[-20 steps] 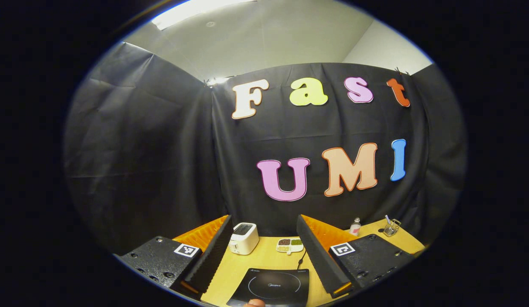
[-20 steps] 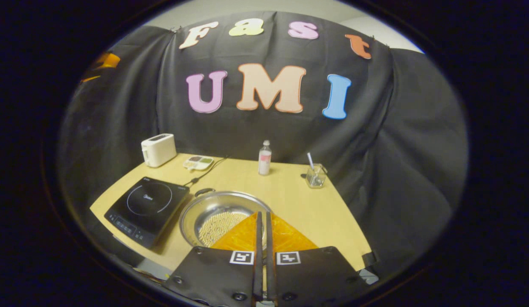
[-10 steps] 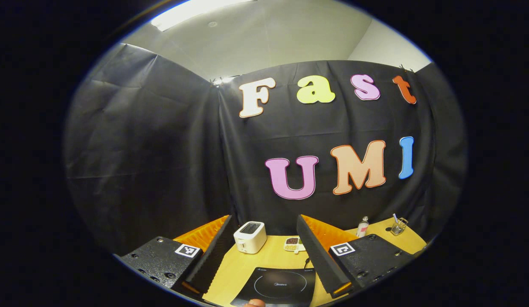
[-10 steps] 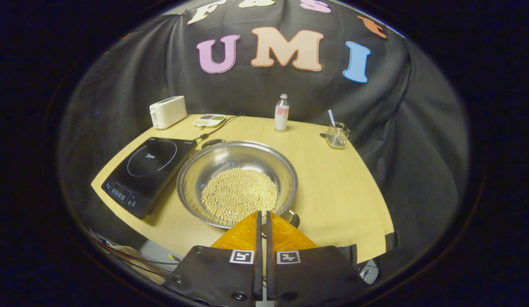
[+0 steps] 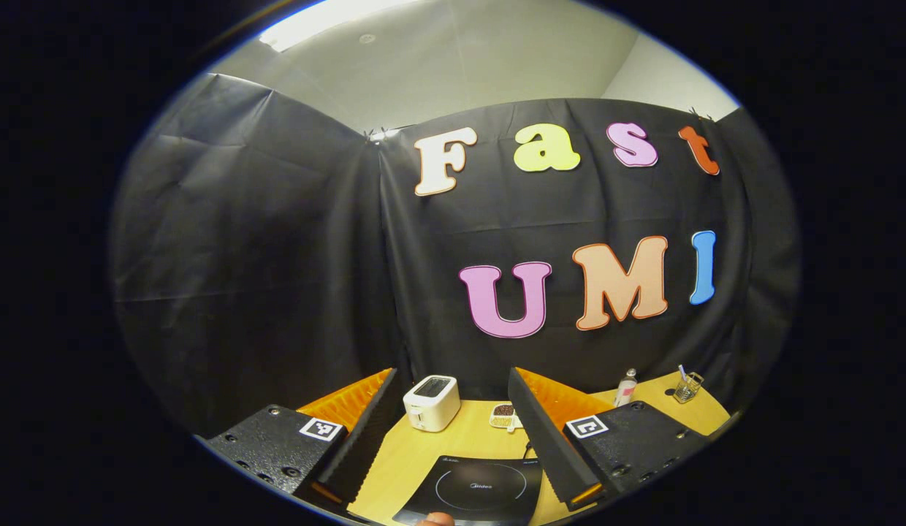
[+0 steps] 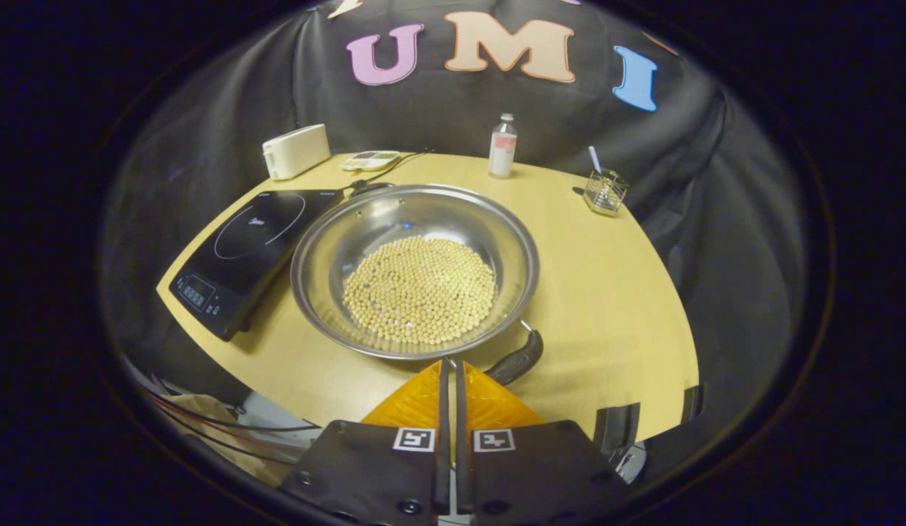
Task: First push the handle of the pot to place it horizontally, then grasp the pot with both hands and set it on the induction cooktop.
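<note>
While the left gripper (image 5: 453, 431) gapes empty over the "Midea" cooktop (image 5: 478, 491), the right gripper (image 6: 448, 365) is closed at the pot (image 6: 415, 270)

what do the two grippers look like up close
The left gripper and right gripper match: black textured bodies with round screws, a square black-and-white tag on each half, and ridged fingers, orange outside and black on the pad faces.
</note>
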A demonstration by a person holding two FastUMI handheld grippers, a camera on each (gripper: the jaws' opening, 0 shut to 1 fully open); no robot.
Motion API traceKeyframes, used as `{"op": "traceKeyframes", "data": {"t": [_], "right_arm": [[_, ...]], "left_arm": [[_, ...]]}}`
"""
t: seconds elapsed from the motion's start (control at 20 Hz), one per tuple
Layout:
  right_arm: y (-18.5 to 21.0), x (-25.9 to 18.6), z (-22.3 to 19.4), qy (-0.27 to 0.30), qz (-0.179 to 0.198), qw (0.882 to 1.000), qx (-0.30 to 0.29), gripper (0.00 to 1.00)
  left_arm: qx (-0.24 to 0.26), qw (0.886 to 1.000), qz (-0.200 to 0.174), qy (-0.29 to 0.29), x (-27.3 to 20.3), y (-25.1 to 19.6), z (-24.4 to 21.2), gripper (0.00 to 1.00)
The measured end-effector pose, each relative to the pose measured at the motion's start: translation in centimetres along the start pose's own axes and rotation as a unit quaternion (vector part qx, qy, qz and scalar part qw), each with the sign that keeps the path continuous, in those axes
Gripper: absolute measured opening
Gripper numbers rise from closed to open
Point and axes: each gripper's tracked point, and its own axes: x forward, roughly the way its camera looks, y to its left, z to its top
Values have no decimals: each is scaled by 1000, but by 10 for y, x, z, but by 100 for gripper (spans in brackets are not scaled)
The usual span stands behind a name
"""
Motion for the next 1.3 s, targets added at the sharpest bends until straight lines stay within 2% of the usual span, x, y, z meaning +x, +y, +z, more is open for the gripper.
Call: {"op": "traceKeyframes", "data": {"t": [0.5,0.95,1.3], "right_arm": [[-33,18,5,14,-11,1000,-6,3],[-66,48,33,14,-24,999,-38,3],[-80,73,56,11,-38,999,-30,3]], "left_arm": [[-9,1000,19,8,5,0,-8,96],[-14,998,51,20,5,9,-17,96],[-6,998,54,28,10,6,-23,96]]}}
